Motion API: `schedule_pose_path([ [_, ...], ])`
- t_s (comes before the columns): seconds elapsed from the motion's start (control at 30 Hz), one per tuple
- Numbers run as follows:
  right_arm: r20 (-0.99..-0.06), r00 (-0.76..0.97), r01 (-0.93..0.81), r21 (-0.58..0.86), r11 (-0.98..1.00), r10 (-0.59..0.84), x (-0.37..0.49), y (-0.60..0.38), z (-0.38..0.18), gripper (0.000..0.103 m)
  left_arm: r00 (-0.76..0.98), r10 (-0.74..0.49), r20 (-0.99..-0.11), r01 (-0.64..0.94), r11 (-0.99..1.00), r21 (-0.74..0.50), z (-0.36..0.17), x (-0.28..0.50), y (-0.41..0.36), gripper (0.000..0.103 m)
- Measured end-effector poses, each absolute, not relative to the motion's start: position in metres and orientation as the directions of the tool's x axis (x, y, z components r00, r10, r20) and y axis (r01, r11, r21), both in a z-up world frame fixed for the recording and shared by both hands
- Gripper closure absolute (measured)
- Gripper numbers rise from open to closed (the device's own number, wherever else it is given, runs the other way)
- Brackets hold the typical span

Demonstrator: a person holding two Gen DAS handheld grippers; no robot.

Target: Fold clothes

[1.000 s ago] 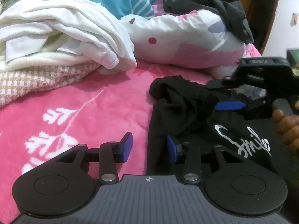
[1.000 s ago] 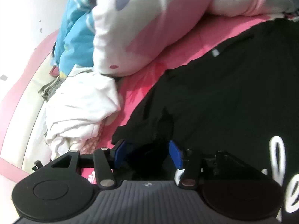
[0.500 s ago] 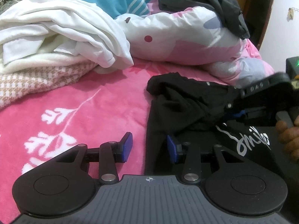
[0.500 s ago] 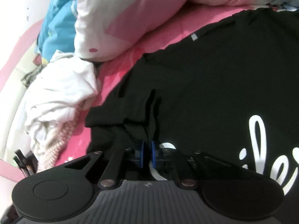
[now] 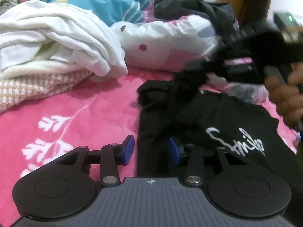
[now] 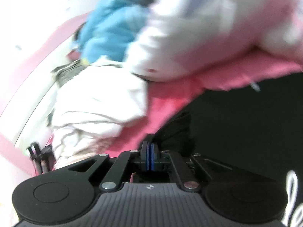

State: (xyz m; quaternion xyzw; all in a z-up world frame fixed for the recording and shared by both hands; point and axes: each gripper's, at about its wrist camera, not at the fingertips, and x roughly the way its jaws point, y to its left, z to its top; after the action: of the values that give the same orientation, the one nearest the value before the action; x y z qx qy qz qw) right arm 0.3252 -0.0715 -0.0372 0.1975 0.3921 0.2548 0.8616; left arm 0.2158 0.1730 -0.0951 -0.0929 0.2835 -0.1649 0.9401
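A black cotton T-shirt with white script lettering (image 5: pixel 217 117) lies spread on a bright pink fleece blanket printed with white leaf sprigs (image 5: pixel 72 113), toward the right side of the bed. The left gripper (image 5: pixel 151 148), black with blue pads, hovers low over the shirt's near left edge, jaws partly apart and gripping nothing. The right gripper (image 6: pixel 149 158), held by a person's hand (image 5: pixel 286 96), has its blue pads pressed together on a fold of the black shirt, which rises from the blanket toward it. Behind lie a heap of crumpled white garments (image 5: pixel 56 43), a beige checked cloth (image 5: pixel 37 89), a white and pink quilt (image 5: pixel 170 47), a blue striped cover (image 5: pixel 106 1) and a dark jacket (image 5: pixel 198 9).
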Motion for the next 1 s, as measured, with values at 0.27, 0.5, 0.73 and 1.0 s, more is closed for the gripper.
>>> schedule_pose_path([
  [0.27, -0.607, 0.468, -0.498, 0.419, 0.759, 0.642, 0.348, 0.010, -0.018, 0.102, 0.840, -0.323, -0.435, 0.167, 0.918, -0.359, -0.090, 0.217, 0.198, 0.062],
  [0.5, -0.663, 0.330, -0.650, 0.357, 0.671, 0.672, 0.356, 0.070, -0.034, 0.102, 0.829, -0.293, -0.477, 0.062, 0.895, -0.442, -0.100, 0.230, 0.218, 0.062],
  [0.73, -0.710, 0.231, -0.735, 0.321, 0.597, 0.666, 0.358, 0.099, -0.058, 0.102, 0.830, -0.267, -0.490, -0.010, 0.871, -0.492, -0.107, 0.237, 0.230, 0.062],
  [1.0, -0.758, 0.180, -0.793, 0.265, 0.548, 0.627, 0.372, 0.134, -0.083, 0.096, 0.830, -0.245, -0.502, -0.021, 0.884, -0.466, -0.107, 0.237, 0.225, 0.062],
])
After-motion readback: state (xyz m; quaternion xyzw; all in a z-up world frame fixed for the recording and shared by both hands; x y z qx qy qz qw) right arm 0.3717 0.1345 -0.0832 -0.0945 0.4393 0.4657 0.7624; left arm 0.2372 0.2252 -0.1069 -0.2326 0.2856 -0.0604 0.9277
